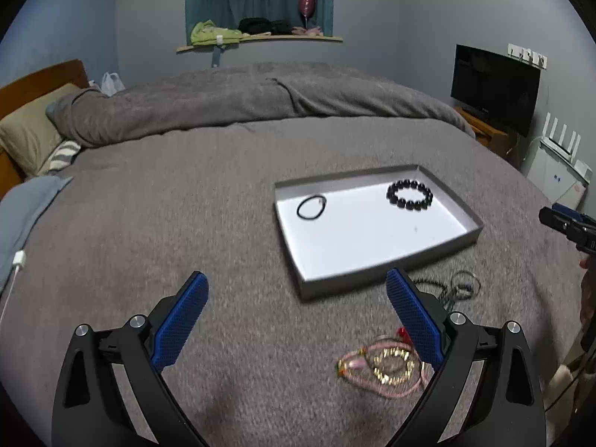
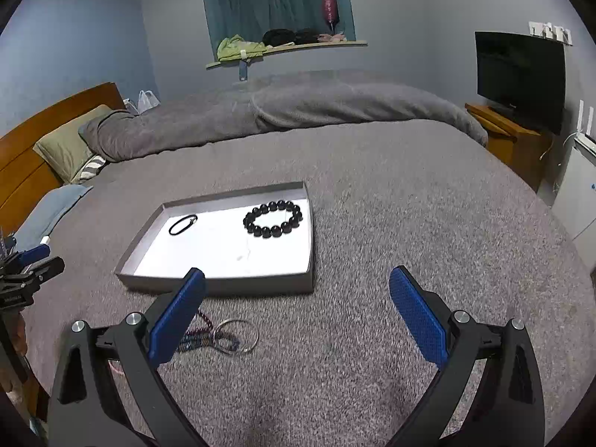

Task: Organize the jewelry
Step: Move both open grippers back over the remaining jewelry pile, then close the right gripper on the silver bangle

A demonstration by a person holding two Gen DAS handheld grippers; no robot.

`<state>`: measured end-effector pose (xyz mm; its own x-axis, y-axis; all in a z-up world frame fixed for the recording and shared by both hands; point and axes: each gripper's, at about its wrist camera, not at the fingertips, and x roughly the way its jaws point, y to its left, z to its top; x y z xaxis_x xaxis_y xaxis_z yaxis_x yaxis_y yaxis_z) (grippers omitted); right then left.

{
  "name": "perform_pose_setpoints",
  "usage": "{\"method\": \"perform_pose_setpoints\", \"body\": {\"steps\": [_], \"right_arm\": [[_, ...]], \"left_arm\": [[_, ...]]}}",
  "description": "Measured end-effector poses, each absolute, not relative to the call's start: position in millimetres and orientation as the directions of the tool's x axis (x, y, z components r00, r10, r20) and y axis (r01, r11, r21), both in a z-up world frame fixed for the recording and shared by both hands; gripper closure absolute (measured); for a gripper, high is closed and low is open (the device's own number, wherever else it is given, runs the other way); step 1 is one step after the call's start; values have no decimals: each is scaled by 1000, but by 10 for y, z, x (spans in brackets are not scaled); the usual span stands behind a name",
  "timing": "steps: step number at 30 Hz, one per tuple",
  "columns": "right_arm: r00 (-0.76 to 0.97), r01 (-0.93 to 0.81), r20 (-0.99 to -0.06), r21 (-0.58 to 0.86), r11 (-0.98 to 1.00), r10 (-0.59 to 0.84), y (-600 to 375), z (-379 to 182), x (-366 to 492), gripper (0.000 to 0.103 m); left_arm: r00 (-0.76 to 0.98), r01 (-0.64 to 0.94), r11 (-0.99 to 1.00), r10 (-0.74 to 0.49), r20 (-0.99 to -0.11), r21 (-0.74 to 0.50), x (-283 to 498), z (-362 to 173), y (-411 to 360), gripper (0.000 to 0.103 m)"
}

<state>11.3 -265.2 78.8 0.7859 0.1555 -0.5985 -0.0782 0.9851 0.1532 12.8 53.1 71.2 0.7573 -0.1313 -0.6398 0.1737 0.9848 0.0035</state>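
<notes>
A shallow grey tray with a white floor (image 1: 376, 283) (image 2: 223, 285) lies on the bed. In it are a black beaded bracelet (image 1: 409, 194) (image 2: 273, 219) and a thin black band (image 1: 311, 207) (image 2: 182, 224). On the blanket in front of the tray lie a gold and pink bead pile (image 1: 387, 367) and silver rings with dark beads (image 1: 460, 285) (image 2: 231, 335). My left gripper (image 1: 298, 283) is open and empty above the blanket, left of the gold pile. My right gripper (image 2: 298, 279) is open and empty, just right of the silver rings.
The grey blanket (image 1: 186, 205) covers the bed, with a rolled duvet (image 1: 260, 97) at the back and pillows (image 1: 29, 134) at the left. A television (image 2: 521, 74) on a wooden stand is at the right. A white charging cable (image 1: 16, 264) lies at the left edge.
</notes>
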Motion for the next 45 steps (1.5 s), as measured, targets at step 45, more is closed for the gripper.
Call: {"method": "perform_pose_setpoints", "body": {"steps": [45], "right_arm": [[619, -225, -748, 120, 967, 238, -1921, -252, 459, 38]], "left_arm": [[653, 224, 973, -105, -750, 59, -188, -116, 331, 7]]}}
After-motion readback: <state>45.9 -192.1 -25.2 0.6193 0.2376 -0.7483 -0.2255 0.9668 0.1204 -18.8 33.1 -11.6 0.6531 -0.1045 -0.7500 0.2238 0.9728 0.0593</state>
